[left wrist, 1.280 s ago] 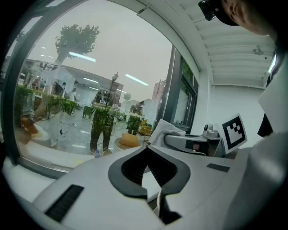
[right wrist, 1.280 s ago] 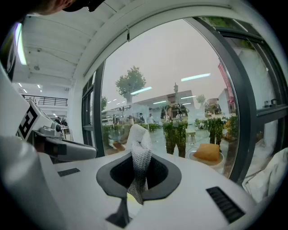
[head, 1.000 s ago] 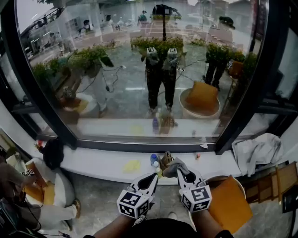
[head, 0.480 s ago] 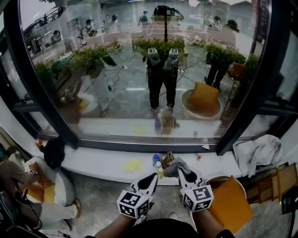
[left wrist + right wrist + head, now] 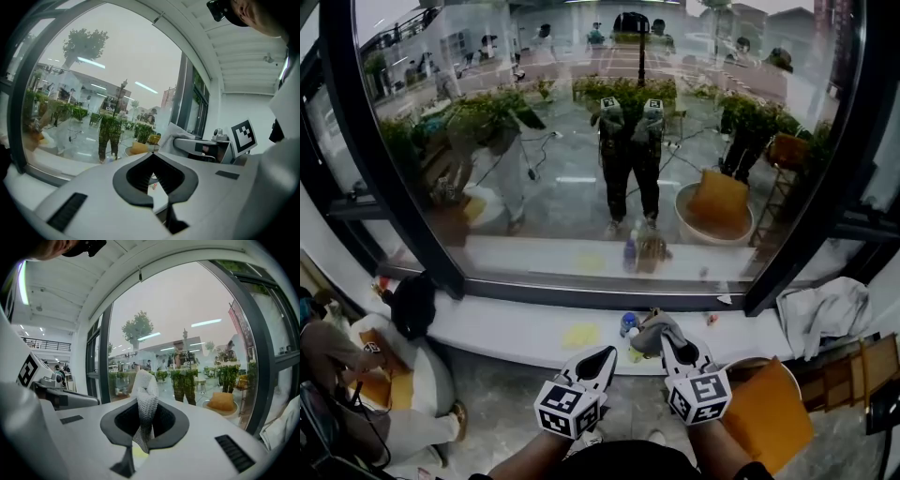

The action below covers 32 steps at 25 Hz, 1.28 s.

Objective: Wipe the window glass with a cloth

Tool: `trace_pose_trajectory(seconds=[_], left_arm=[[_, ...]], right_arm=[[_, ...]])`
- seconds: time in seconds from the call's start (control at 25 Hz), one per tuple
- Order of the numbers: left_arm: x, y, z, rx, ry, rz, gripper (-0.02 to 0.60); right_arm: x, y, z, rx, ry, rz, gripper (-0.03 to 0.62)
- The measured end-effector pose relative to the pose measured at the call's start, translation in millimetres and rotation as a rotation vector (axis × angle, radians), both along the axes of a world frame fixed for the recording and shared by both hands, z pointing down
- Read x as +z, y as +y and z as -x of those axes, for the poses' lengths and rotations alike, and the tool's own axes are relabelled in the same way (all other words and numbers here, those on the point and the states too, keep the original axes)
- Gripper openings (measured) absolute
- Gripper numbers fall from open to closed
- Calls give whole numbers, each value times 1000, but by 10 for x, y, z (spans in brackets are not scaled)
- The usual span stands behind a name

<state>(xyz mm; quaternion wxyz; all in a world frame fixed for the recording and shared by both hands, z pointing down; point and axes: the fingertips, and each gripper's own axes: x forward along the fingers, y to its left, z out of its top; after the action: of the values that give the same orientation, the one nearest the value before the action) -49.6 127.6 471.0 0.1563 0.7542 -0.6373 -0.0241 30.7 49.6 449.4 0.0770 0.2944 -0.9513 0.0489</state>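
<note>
Below the window glass (image 5: 581, 141), low in the head view, both grippers are held short of the pane.

Right gripper (image 5: 145, 425): jaws closed on the cloth (image 5: 144, 392), a pale waffle-knit piece that stands up bunched between them and trails a little beneath.

Left gripper (image 5: 153, 168): jaws together, nothing between them.

Assessment: the cloth looks light, soft and limp and will likely fold under pressure. A hold on a thick gathered bunch, as now, seems sound, provided enough is left free to press flat.

The glass is hard, smooth and strongly reflective, and presumably breakable, so moderate pressure is advised.

A white sill (image 5: 506, 330) at lower centre of the frame carries a yellow patch (image 5: 579, 335) and a small blue-capped bottle (image 5: 629, 324). Grey fabric (image 5: 820, 314) lies at the right, and a person (image 5: 356, 375) sits at lower left.
</note>
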Motion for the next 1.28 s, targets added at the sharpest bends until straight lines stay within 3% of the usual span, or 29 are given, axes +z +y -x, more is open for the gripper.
trace_pose_trajectory(seconds=[0.44, 0.8, 1.28], left_arm=[[42, 208, 579, 11, -33, -30, 8], [-65, 228, 748, 1, -63, -65, 8], [-211, -383, 874, -75, -32, -89, 8]], right_arm=[[20, 197, 602, 9, 0, -24, 41], [-246, 143, 891, -14, -23, -92, 41], [-693, -662, 1118, -56, -59, -194, 41]])
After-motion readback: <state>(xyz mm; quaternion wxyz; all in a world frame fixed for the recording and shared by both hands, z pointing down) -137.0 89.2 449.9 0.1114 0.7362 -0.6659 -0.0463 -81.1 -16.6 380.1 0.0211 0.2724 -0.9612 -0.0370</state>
